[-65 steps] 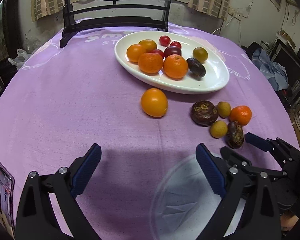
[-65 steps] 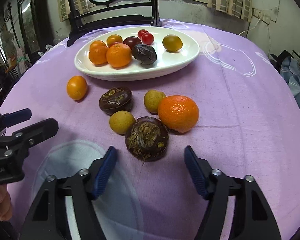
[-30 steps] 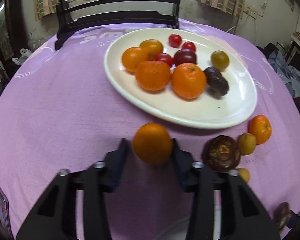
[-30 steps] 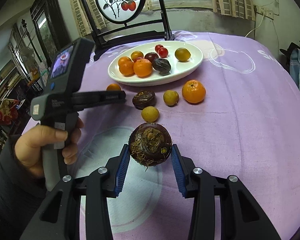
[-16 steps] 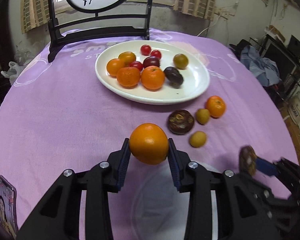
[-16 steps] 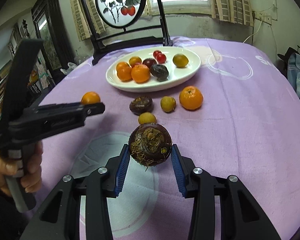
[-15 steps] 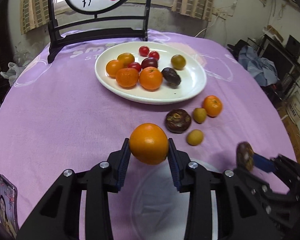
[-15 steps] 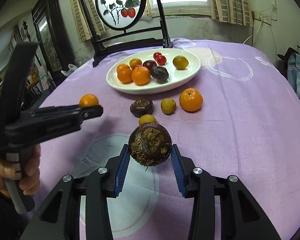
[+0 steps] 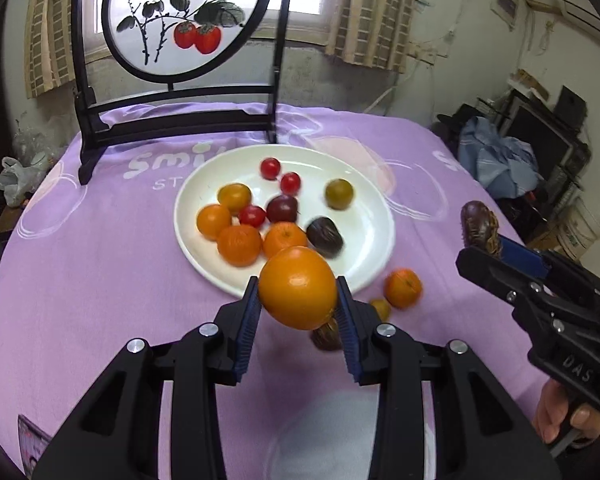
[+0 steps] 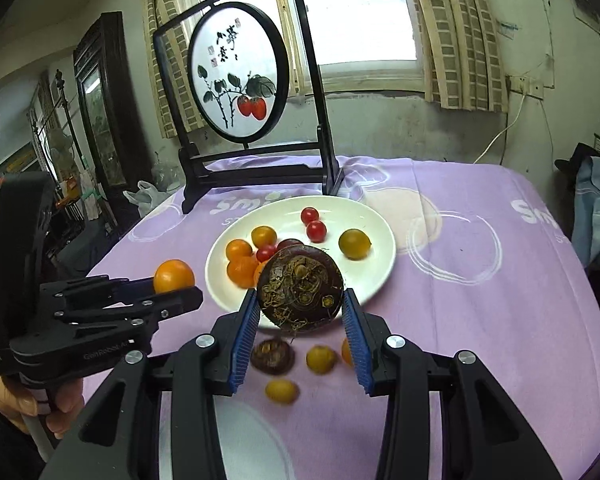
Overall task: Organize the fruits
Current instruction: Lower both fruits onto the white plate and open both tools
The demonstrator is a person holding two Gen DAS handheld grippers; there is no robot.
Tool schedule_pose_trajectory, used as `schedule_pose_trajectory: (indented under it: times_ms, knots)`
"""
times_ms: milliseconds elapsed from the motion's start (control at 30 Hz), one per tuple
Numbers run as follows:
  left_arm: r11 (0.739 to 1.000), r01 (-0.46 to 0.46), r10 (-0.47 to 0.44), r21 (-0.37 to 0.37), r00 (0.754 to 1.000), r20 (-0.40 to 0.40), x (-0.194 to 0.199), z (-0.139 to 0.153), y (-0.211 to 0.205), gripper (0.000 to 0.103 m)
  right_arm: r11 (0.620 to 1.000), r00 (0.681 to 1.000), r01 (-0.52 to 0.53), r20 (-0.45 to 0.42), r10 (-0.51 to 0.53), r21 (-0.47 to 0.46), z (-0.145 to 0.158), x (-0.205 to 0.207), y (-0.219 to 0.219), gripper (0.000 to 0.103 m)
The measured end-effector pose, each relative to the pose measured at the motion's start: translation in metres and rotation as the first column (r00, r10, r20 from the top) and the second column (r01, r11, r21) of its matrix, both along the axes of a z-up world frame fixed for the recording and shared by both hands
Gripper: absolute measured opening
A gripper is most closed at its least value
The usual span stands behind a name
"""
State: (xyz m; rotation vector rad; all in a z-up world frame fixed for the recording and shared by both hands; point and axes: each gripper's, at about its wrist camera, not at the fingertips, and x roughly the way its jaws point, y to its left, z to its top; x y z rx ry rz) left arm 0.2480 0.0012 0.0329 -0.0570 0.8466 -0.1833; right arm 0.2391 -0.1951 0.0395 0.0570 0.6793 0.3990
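Observation:
My left gripper [image 9: 298, 312] is shut on an orange [image 9: 297, 287] and holds it in the air just short of the white plate [image 9: 368, 256]. My right gripper [image 10: 300, 320] is shut on a dark brown rough fruit [image 10: 300, 289] and holds it above the plate's near rim [image 10: 384, 276]. The plate holds several oranges, red tomatoes, a dark plum and a green-yellow fruit [image 9: 339, 194]. On the purple cloth before the plate lie a small orange [image 9: 403, 289], a brown fruit [image 10: 271, 356] and two yellow fruits [image 10: 320, 359].
A black-framed round painted screen [image 9: 180, 40] stands at the table's far edge behind the plate. A pale round print [image 10: 244, 440] marks the cloth close to me. A card [image 9: 32, 448] lies at the near left. Clutter and clothes [image 9: 496, 156] sit off the right side.
Both grippers have risen and moved forward toward the plate, each still holding its fruit. The screen behind the plate now fills more of both views.

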Motion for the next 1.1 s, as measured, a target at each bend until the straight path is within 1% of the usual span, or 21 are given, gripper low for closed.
schedule_pose_trajectory:
  times_ms: [100, 233, 433, 500, 533, 567, 600, 633, 667, 700, 767, 800, 933, 1033, 1100]
  knots:
    - [1.0, -0.009, 0.008, -0.021, 0.999, -0.047, 0.027, -0.014, -0.002, 0.036, 1.0, 0.999, 0.018, -0.049, -0.018, 0.014, -0.015, 0.036, 0.005, 0.043]
    - [1.0, -0.02, 0.019, -0.005, 0.996, -0.088, 0.05, -0.035, -0.005, 0.036, 0.999, 0.994, 0.037, -0.099, -0.036, 0.006, -0.036, 0.069, 0.009, 0.043]
    - [1.0, -0.017, 0.018, 0.008, 0.992, -0.124, 0.064, -0.057, -0.012, 0.036, 0.999, 0.984, 0.046, -0.171, -0.045, 0.005, -0.065, 0.098, 0.009, 0.043]
    - [1.0, -0.025, 0.025, 0.006, 0.99, -0.139, 0.069, -0.063, -0.013, 0.036, 0.999, 0.981, 0.053, -0.185, -0.05, 0.011, -0.071, 0.104, 0.01, 0.045]
    - [1.0, -0.028, 0.028, 0.002, 0.989, -0.144, 0.071, -0.066, -0.013, 0.036, 0.998, 0.98, 0.065, -0.191, -0.06, 0.021, -0.073, 0.106, 0.009, 0.048]
    - [1.0, -0.022, 0.021, -0.005, 0.989, -0.148, 0.075, -0.068, -0.013, 0.045, 0.997, 0.979, 0.071, -0.193, -0.062, 0.038, -0.074, 0.107, 0.008, 0.058]
    - [1.0, -0.02, 0.018, -0.008, 0.989, -0.149, 0.076, -0.068, -0.013, 0.058, 0.996, 0.98, 0.074, -0.19, -0.062, 0.055, -0.073, 0.108, 0.008, 0.065]
    - [0.999, -0.031, 0.03, -0.007, 0.989, -0.142, 0.076, -0.067, -0.012, 0.063, 0.994, 0.981, 0.084, -0.18, -0.071, 0.063, -0.071, 0.108, 0.007, 0.066]
    - [0.999, -0.05, 0.048, -0.009, 0.99, -0.131, 0.075, -0.064, -0.009, 0.07, 0.993, 0.981, 0.097, -0.173, -0.085, 0.063, -0.069, 0.106, 0.006, 0.066]
    - [0.998, -0.065, 0.063, -0.018, 0.991, -0.116, 0.073, -0.06, -0.005, 0.075, 0.993, 0.982, 0.099, -0.17, -0.086, 0.071, -0.066, 0.104, 0.005, 0.066]
    - [0.995, -0.092, 0.089, -0.034, 0.992, -0.089, 0.067, -0.048, 0.003, 0.078, 0.993, 0.985, 0.081, -0.159, -0.067, 0.089, -0.059, 0.096, 0.002, 0.066]
    - [0.995, -0.097, 0.095, -0.023, 0.992, -0.085, 0.065, -0.043, 0.004, 0.079, 0.993, 0.987, 0.082, -0.145, -0.069, 0.086, -0.054, 0.091, 0.0, 0.066]
    - [0.994, -0.106, 0.103, -0.038, 0.993, -0.055, 0.048, -0.025, 0.008, 0.079, 0.993, 0.99, 0.079, -0.123, -0.068, 0.086, -0.039, 0.072, -0.012, 0.066]
    - [0.993, -0.119, 0.118, -0.022, 0.992, -0.037, 0.031, -0.018, 0.009, 0.079, 0.995, 0.993, 0.068, -0.104, -0.06, 0.069, -0.034, 0.054, -0.017, 0.066]
    - [0.992, -0.126, 0.126, -0.009, 0.992, -0.024, 0.018, -0.016, 0.008, 0.083, 0.998, 0.995, 0.051, -0.092, -0.047, 0.041, -0.033, 0.04, -0.017, 0.066]
